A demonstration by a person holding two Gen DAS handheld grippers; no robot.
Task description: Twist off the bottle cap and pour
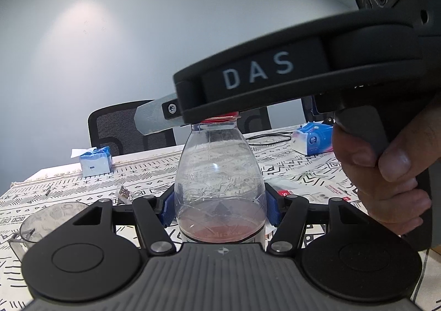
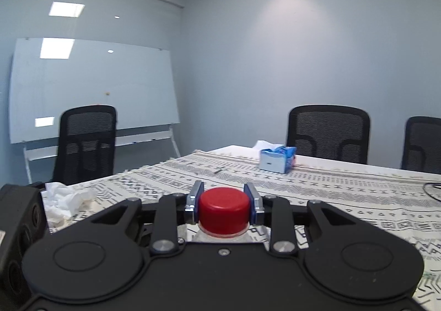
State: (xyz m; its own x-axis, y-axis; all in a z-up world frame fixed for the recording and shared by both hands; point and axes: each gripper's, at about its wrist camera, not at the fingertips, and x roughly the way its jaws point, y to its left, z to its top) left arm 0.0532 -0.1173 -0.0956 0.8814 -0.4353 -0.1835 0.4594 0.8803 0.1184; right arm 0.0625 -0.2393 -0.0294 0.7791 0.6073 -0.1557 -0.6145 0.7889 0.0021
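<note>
A clear plastic bottle [image 1: 219, 173] with a little red liquid at the bottom stands upright on the patterned tablecloth. My left gripper [image 1: 220, 205] is shut on its lower body, blue pads pressed on both sides. The red cap [image 2: 224, 210] sits on the bottle neck. My right gripper [image 2: 224, 200] is shut on the cap from both sides. In the left wrist view the right gripper's body [image 1: 275, 76] reaches across over the bottle top, where only a sliver of the cap [image 1: 220, 117] shows.
A clear measuring cup [image 1: 46, 224] stands at the left of the bottle. Blue tissue boxes [image 1: 95, 163] [image 1: 314, 138] [image 2: 277, 158] lie farther back. Crumpled tissue [image 2: 64, 200] lies at the left. Black chairs [image 2: 328, 132] ring the table. A black cable [image 1: 271, 137] lies behind.
</note>
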